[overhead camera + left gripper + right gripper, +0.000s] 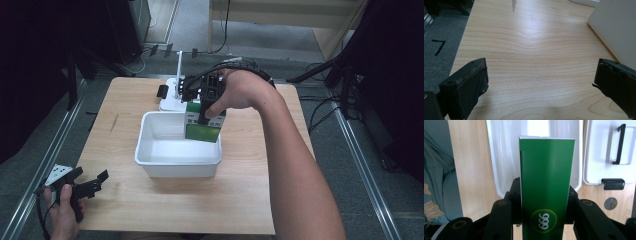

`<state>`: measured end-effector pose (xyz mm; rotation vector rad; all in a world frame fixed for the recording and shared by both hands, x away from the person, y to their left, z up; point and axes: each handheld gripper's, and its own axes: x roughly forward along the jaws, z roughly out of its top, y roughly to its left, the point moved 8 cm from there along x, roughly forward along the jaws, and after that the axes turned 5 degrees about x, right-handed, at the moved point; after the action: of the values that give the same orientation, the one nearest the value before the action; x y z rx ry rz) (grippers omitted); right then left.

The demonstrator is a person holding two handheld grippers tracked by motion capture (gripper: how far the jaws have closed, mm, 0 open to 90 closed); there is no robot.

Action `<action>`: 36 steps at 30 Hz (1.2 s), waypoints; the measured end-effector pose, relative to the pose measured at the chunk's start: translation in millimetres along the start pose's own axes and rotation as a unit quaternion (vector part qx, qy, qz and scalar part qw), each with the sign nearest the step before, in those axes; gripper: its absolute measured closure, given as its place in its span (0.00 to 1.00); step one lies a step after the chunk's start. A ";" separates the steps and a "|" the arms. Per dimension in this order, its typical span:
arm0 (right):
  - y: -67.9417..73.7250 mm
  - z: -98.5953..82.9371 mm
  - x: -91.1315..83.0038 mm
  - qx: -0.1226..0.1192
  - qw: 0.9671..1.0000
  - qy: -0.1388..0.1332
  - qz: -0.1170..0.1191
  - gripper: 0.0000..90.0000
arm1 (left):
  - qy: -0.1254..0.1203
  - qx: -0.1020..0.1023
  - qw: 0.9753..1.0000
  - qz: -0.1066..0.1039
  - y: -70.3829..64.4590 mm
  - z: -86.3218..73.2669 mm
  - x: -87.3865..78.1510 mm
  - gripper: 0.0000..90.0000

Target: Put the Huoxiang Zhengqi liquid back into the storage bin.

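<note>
A green and white carton [204, 126] hangs over the far right corner of the white bin [150, 159], with my right gripper [209, 102] shut on its top. In the right gripper view the carton's green face [546, 187] rises between the black jaws, with the bin [499, 157] below it. My left gripper [92, 182] rests at the table's front left corner, jaws wide apart. In the left gripper view its fingers [466, 87] frame bare wood, and the bin's wall [616, 32] stands at the right.
A white lid with a black handle [610, 152] lies beyond the bin, near a white stand [178, 75]. A round coin-like disc [610, 203] sits on the wood by the lid. The wooden table [240, 195] has room in front and left of the bin.
</note>
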<state>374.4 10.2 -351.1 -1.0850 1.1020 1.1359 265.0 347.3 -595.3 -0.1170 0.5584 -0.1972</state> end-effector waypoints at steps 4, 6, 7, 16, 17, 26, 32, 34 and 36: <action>-2.8 1.4 8.4 -0.017 1.000 0.002 -0.006 0.71 | -0.001 -0.001 1.000 0.000 -0.2 0.2 0.2 0.00; -4.4 1.5 12.5 -0.020 1.000 -0.001 -0.009 0.71 | -0.001 -0.001 1.000 0.000 -0.2 0.2 0.3 0.00; -4.4 1.5 12.5 -0.020 1.000 -0.001 -0.009 0.71 | -0.001 -0.001 1.000 0.000 -0.2 0.2 0.3 0.00; -7.4 -1.7 33.9 -0.032 0.999 0.023 -0.021 0.71 | 0.000 0.001 1.000 -0.001 0.1 0.1 0.1 0.00; -7.4 -1.9 36.2 -0.031 0.999 0.025 -0.021 0.71 | 0.000 0.001 1.000 0.000 0.1 0.1 0.1 0.00; -9.8 -2.0 54.9 -0.039 0.998 0.040 -0.024 0.71 | 0.001 0.000 1.000 -0.001 0.0 0.0 0.0 0.00; -10.9 -1.8 71.1 -0.035 0.998 0.040 -0.017 0.71 | 0.001 0.000 1.000 -0.001 0.0 0.0 0.0 0.00; -11.8 -2.1 74.0 -0.036 0.998 0.040 -0.016 0.71 | 0.001 0.000 1.000 -0.001 0.0 0.0 0.0 0.00; -13.0 -3.4 81.5 -0.031 0.998 0.046 -0.014 0.71 | 0.001 0.000 1.000 -0.001 0.0 0.0 -0.1 0.00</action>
<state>394.2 15.4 -431.1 -1.2084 1.1256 1.1130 265.0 347.3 -595.3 -0.1180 0.5604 -0.1989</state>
